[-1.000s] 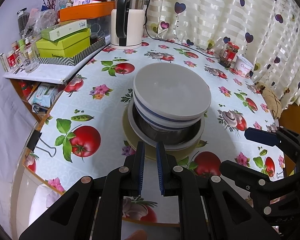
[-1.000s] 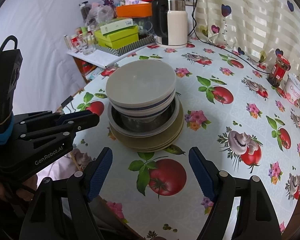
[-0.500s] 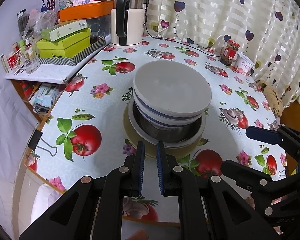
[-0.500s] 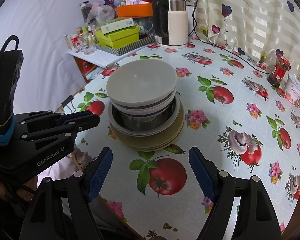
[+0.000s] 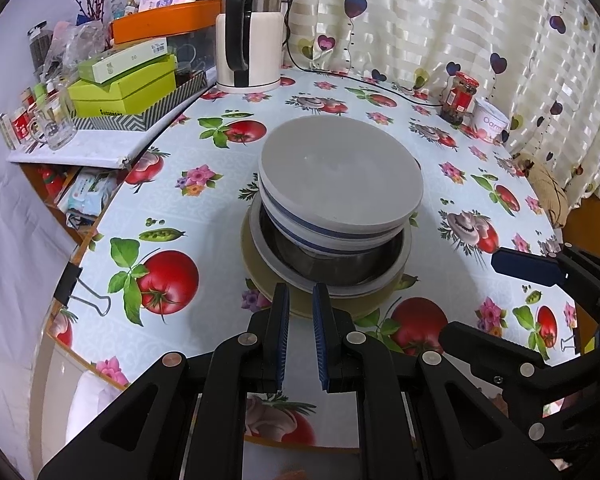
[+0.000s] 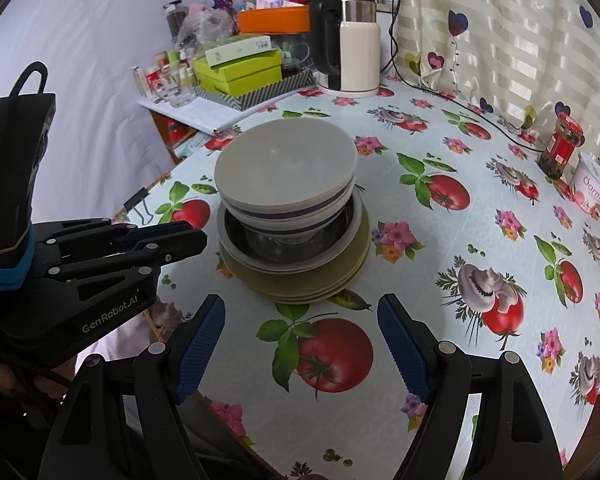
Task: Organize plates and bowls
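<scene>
no change in 1 s | left gripper (image 5: 301,300) nearly closed, empty | right gripper (image 6: 302,316) spread, empty | bowl stack (image 5: 340,196) untouched, looks done

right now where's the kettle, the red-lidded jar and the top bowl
kettle (image 6: 356,56), right wrist view, white body
red-lidded jar (image 6: 562,148), right wrist view, label
top bowl (image 5: 340,172), left wrist view, inside surface

Round table (image 6: 480,240) covered by a pale blue oilcloth printed with tomatoes, mushrooms and flowers. Directly on it: a stack of olive-tan plates (image 6: 332,276) near the centre, bearing nested bowls; 1 white-and-black electric kettle (image 6: 350,46), 1 red-lidded glass jar (image 6: 562,146) and 1 white tub (image 6: 592,188) along the far edge.
</scene>
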Motion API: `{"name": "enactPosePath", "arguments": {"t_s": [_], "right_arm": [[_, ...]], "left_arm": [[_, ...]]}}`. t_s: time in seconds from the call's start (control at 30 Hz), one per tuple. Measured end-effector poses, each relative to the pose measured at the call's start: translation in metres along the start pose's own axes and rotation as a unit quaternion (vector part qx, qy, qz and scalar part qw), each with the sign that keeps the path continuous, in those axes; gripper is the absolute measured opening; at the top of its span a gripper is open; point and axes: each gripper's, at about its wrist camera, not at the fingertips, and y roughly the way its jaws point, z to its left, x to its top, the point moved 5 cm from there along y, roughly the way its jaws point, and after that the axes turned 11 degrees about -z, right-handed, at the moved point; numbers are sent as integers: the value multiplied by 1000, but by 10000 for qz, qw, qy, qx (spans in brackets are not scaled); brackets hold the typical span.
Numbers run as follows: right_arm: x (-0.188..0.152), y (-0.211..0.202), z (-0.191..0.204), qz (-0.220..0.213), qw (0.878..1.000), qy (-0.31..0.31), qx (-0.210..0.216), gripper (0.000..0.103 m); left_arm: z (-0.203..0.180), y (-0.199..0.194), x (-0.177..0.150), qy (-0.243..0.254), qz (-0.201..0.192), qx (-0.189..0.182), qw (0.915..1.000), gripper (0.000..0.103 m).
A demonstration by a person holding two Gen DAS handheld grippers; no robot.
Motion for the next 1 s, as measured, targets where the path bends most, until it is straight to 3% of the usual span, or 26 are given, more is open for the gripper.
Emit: {"name": "enactPosePath", "arguments": {"t_s": [1.0], "right_arm": [[-4, 7, -1, 41, 10000, -7, 49, 79]], "left_arm": [[-2, 2, -2, 15, 44, 9, 10000, 12]]}}
